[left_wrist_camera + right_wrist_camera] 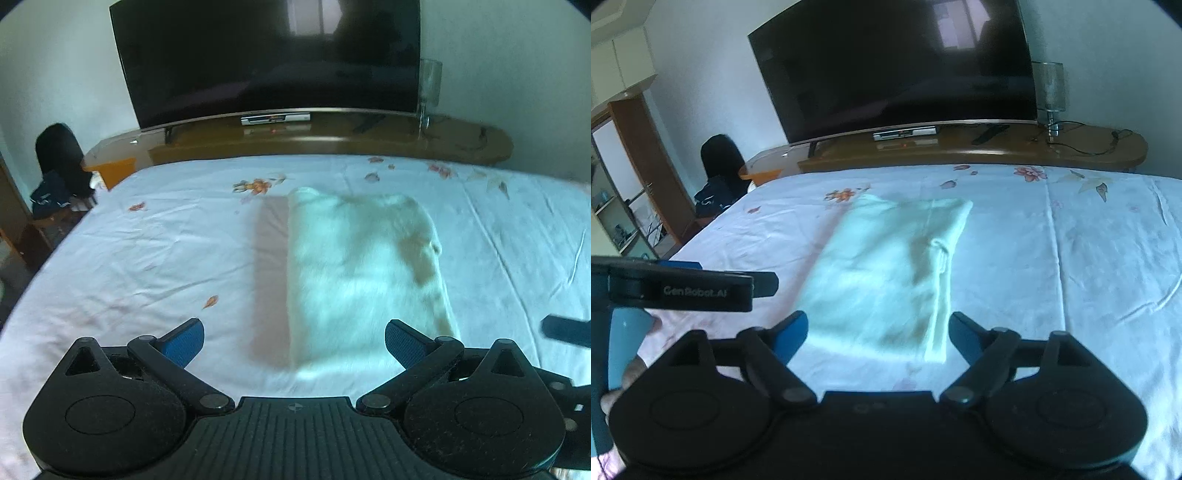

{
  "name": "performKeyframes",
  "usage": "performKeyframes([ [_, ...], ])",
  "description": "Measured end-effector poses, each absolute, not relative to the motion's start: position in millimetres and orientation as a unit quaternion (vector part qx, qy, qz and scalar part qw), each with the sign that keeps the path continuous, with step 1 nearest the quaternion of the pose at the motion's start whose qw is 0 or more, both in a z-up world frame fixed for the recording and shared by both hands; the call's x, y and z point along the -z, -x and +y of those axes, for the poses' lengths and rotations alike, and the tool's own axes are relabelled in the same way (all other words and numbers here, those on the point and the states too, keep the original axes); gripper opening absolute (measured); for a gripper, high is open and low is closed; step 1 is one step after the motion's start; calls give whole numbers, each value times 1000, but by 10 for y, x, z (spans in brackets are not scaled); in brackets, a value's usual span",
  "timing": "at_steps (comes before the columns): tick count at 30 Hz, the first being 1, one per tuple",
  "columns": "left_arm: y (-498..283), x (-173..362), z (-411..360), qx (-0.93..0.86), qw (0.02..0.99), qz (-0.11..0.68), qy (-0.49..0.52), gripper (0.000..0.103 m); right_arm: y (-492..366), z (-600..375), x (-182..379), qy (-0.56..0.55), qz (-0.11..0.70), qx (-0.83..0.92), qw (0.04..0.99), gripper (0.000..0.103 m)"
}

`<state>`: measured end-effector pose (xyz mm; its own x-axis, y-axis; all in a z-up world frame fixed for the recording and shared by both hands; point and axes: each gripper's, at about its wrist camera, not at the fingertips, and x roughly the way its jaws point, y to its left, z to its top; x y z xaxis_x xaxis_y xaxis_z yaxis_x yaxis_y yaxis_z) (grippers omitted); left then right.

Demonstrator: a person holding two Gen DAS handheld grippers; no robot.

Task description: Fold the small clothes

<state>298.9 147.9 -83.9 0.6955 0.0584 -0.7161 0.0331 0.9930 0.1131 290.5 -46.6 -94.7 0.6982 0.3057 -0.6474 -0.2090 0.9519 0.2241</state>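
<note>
"GenRobot.AI", slightly blurred, printed on left hand-held gripper (pixel 764 284) side

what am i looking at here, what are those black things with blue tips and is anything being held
Those are two hand-held grippers, each carried by a person, each with a fisheye camera looking forward along its two fingers. One picture comes from the left gripper, the other from the right gripper. The blue tips are finger pads. Both grippers stand open and hold nothing. Ahead, on the white floral bedsheet, lies a pale cream garment folded into a rectangle. Behind the bed, a large black television stands on a wooden shelf. In the right picture, the black bar at left is the other gripper.
</note>
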Motion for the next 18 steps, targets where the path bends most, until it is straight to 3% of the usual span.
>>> performKeyframes([
  [7,-2314,468,1550,10,944,315,-92,103,-2244,-388,632,-54,342,-114,931,102],
  [18,-1737,180,1680,16,950,307,-59,103,-1476,-297,261,-29,333,-35,942,103],
])
